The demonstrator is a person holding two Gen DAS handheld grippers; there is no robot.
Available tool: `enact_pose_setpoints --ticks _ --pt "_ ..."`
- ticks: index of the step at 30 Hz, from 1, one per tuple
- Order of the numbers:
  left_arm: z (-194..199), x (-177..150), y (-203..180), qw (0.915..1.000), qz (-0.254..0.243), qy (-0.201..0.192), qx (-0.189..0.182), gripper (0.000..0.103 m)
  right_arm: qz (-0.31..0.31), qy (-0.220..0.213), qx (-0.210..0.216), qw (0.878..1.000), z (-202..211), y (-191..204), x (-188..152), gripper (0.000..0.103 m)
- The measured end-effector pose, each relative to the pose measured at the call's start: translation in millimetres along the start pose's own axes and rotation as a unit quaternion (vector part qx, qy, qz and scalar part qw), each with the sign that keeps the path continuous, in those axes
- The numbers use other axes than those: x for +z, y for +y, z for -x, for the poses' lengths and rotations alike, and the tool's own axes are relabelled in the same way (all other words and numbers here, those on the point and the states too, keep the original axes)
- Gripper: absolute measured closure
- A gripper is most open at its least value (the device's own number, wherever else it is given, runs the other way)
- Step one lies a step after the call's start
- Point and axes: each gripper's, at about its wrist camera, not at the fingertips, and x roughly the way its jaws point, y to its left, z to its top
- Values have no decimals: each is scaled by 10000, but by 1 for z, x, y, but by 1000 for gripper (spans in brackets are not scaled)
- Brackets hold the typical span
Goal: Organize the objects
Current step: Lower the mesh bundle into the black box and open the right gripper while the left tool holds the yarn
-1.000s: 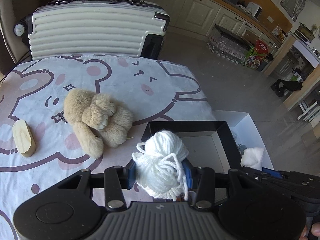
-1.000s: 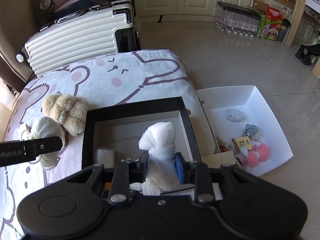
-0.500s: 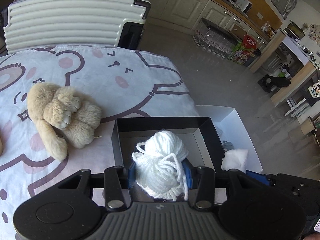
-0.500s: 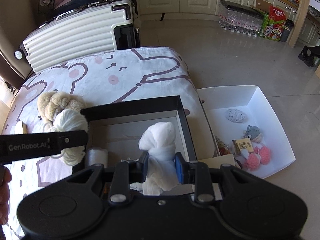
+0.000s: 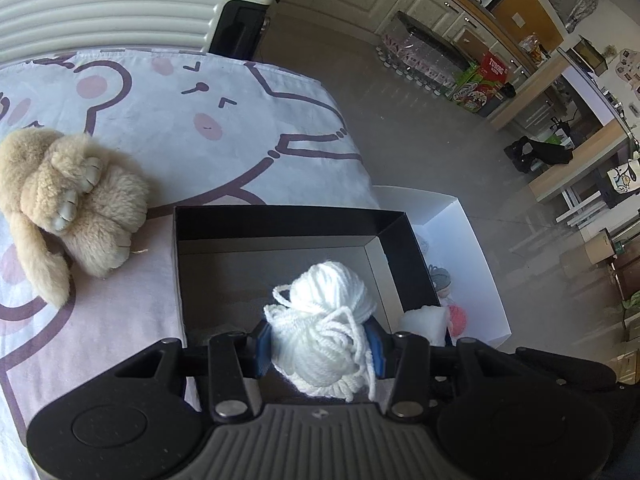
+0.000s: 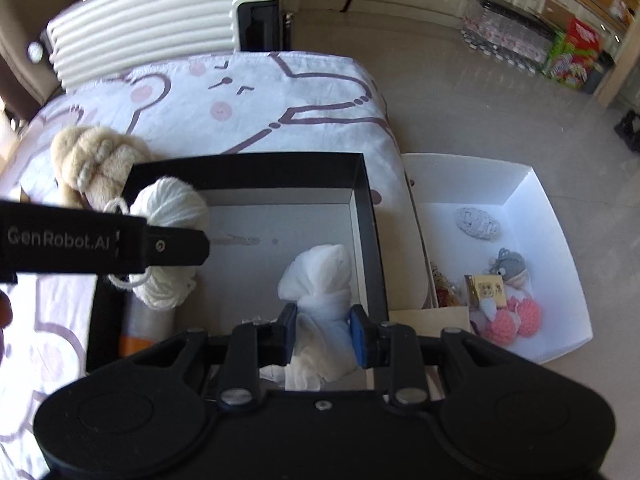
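A black open box sits on the bed's patterned sheet. My left gripper is shut on a white ball of yarn, held over the box's inside. From the right wrist view the same yarn ball hangs above the box's left part, with the left gripper reaching in from the left. My right gripper is shut on a bundle of white gauzy cloth, over the box's right near corner. A tan plush toy lies on the sheet left of the box.
A white tray on the floor right of the bed holds a grey knitted piece, a small grey doll, pink pompoms and a small box. A cream suitcase stands behind the bed. Kitchen cabinets and bottle packs lie beyond.
My left gripper has carried the yarn ball rightward and down, from beside the box to over its inside. The right gripper has sunk lower over the box with the cloth.
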Motion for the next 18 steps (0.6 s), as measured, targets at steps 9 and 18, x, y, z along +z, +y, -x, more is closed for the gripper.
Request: enact_pose_setpoints --ticks 9,18 --pt "-18 0 0 9998 107 183 -39 57 1092 282 -531 9922 -20 18 -4 74" --pt "-28 0 2 9994 114 312 -27 57 1094 321 -401 9927 -21 18 -4 62"
